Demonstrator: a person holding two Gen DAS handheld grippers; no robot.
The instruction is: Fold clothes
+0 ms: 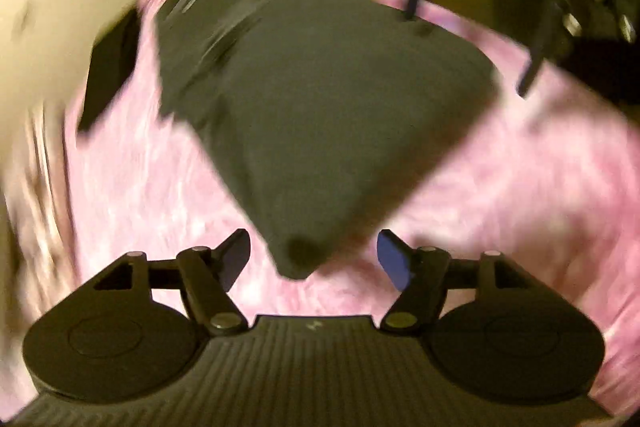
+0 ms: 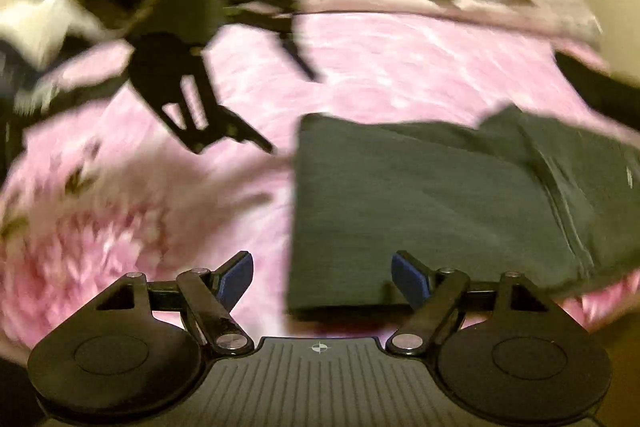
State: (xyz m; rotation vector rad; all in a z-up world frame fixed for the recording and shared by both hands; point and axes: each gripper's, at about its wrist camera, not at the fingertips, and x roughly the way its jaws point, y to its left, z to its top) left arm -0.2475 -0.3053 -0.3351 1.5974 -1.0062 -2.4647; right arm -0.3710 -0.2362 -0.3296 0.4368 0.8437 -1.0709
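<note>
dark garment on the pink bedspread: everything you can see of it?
The dark garment is charcoal grey, with the look of soft knit fabric, folded into a flat, roughly rectangular bundle with a seam or zip line towards one side. It lies on the pink bedspread. One corner points between the open left gripper fingers; neither gripper grips it. Motion blur hides finer detail.

both hand-held grippers [image 1: 314, 259] [image 2: 322, 279] open, empty.
</note>
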